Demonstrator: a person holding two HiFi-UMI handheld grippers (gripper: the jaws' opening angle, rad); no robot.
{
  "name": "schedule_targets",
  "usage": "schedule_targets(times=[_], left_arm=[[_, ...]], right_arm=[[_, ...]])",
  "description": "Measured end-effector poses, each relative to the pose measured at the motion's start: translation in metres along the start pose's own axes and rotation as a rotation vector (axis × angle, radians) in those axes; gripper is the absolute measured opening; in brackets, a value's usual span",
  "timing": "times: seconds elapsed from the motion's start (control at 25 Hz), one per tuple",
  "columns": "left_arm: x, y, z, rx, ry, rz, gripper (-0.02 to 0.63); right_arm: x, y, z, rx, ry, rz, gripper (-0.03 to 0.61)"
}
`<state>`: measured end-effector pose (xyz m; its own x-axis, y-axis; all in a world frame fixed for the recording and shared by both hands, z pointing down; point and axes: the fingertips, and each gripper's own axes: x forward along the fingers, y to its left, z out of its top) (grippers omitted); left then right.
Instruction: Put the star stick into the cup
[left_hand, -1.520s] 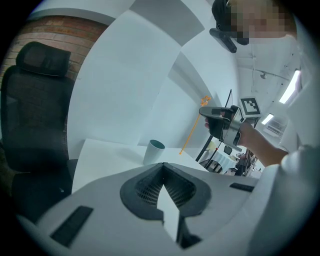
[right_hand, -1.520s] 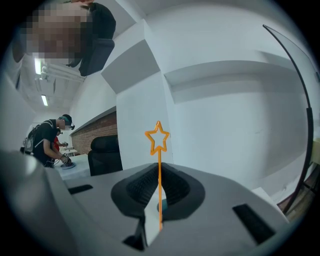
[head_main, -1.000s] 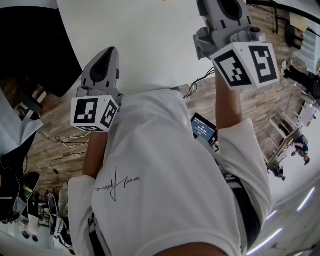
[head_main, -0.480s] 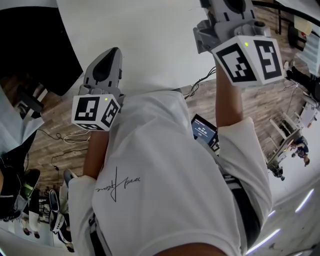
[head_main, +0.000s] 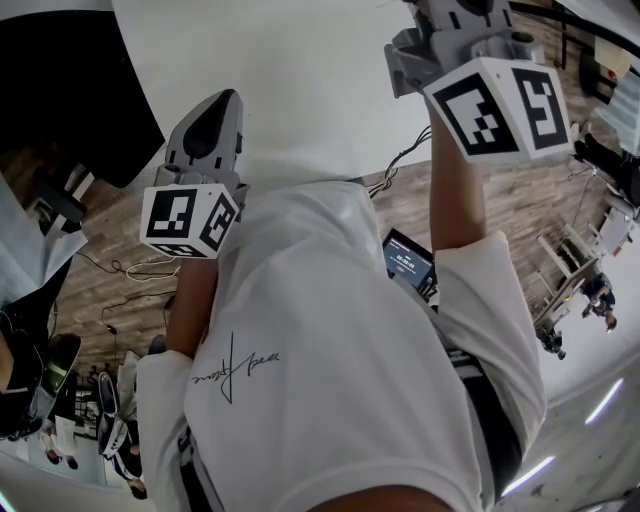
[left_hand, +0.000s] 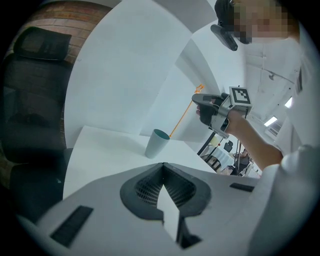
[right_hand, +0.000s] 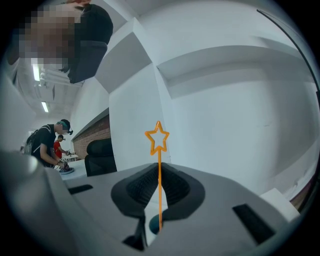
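Star stick (right_hand: 159, 150): pinched in closed jaws of right gripper (right_hand: 159, 174), star end up, lower tip by rim of cup (left_hand: 157, 143).
Cup: upright near far edge of table (left_hand: 100, 150).
Left gripper (left_hand: 163, 167): jaws closed together, holding nothing, over table's near edge.

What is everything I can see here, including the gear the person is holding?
Star stick: one, orange, upright in the right gripper.
Cup: one, teal, on the table.
Table: one, white, under the cup.
Office chair: one, black, beside the table.
Bystanders: two, far background.
Shirt: one, white, on the person.
Left gripper: one, grey, fingers shut, empty.
Right gripper: one, grey, fingers shut on the star stick.
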<state>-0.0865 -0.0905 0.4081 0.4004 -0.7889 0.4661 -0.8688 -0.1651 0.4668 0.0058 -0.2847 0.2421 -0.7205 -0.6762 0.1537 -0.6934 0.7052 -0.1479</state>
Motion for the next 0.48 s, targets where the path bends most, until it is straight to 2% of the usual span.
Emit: schedule_targets(times=[0.48], left_arm=[[0.004,0.010,-0.007,0.001,0.031,0.009,0.008]], right_arm=[[0.016,-0.001,-0.019,0.017,0.035,0.004,0.020]])
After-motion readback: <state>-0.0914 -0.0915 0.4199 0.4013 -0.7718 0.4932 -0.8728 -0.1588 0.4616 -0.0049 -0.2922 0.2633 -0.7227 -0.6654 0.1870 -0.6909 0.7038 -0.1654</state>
